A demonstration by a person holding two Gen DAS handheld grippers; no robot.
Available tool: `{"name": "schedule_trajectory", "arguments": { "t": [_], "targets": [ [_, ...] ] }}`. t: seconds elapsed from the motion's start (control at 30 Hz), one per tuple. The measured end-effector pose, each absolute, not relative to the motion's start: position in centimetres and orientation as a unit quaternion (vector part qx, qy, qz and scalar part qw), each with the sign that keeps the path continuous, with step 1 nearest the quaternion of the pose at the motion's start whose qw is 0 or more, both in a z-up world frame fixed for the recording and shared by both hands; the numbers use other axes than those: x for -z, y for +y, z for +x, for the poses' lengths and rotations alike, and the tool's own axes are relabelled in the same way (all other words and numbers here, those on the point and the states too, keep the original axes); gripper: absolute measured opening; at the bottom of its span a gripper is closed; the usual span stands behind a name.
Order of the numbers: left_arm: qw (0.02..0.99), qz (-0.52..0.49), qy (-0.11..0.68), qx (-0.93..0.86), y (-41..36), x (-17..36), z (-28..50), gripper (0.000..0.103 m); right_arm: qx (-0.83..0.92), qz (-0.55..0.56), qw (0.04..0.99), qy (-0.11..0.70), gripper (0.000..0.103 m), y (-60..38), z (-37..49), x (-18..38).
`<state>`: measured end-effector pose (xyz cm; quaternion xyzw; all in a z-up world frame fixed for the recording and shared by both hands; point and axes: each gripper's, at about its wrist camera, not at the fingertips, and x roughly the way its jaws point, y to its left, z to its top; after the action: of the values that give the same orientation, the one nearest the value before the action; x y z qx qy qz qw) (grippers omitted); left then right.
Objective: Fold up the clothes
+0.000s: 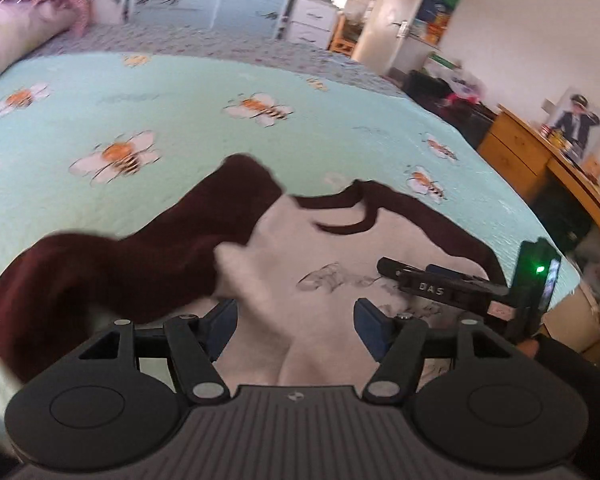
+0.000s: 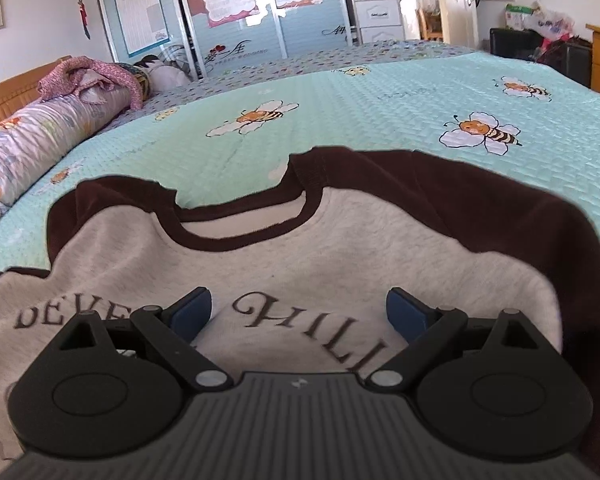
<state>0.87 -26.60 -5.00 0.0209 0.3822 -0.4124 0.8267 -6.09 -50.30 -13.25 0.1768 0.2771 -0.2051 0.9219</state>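
Note:
A sweatshirt with a grey body (image 2: 320,240) and dark brown sleeves and collar (image 2: 240,240) lies face up on the mint bee-print quilt (image 2: 380,92). My right gripper (image 2: 299,314) is open low over the chest lettering, and nothing is pinched between its blue pads (image 2: 192,312). In the left wrist view, my left gripper (image 1: 296,318) is open above rumpled grey cloth (image 1: 268,280). A raised fold sits by its left pad (image 1: 224,318), and the pads press on nothing. A brown sleeve (image 1: 160,248) trails to the left. The right tool's black frame (image 1: 440,290) rests on the shirt at the right.
A rolled quilt with a pink garment (image 2: 88,76) lies along the bed's left side by the wooden headboard. Sliding wardrobe doors (image 2: 228,20) and white drawers (image 2: 380,20) stand beyond the bed. A wooden desk (image 1: 540,160) stands past the bed's right edge.

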Motion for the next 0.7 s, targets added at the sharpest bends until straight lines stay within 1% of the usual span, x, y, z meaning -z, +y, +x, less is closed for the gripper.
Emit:
{"name": "schedule_trajectory", "arguments": {
  "t": [0.03,0.07,0.17,0.27,0.37,0.43,0.57,0.63,0.7],
  "targets": [
    [0.821,0.028,0.388,0.417,-27.2,5.4,1.4,0.073,0.214,0.184,0.921,0.269,0.094,-51.1,-6.8,12.7],
    [0.813,0.037,0.402,0.421,-27.9,6.1,2.2,0.076,0.223,0.191,0.92,0.261,0.094,-51.9,-7.5,12.2],
    [0.795,0.045,0.46,0.392,-29.0,9.8,4.7,0.076,0.271,0.223,0.906,0.235,0.094,-54.8,-10.1,11.4],
    [0.788,0.025,0.487,0.376,-28.8,11.8,5.1,0.077,0.317,0.255,0.887,0.216,0.094,-56.9,-12.9,10.7],
    [0.794,0.02,0.478,0.374,-28.5,11.1,4.8,0.076,0.331,0.277,0.881,0.195,0.094,-57.2,-15.6,10.2],
    [0.807,0.028,0.453,0.377,-28.8,9.6,4.7,0.076,0.32,0.275,0.887,0.186,0.094,-56.5,-16.6,10.0],
    [0.819,0.003,0.421,0.39,-28.9,7.4,5.0,0.076,0.273,0.271,0.907,0.171,0.094,-55.0,-15.6,9.2],
    [0.814,0.001,0.423,0.399,-29.6,7.3,4.9,0.077,0.251,0.255,0.916,0.183,0.094,-53.9,-13.9,9.2],
    [0.807,0.037,0.43,0.403,-30.9,8.6,4.5,0.078,0.246,0.224,0.919,0.21,0.094,-52.9,-12.0,9.6]
  ]
}}
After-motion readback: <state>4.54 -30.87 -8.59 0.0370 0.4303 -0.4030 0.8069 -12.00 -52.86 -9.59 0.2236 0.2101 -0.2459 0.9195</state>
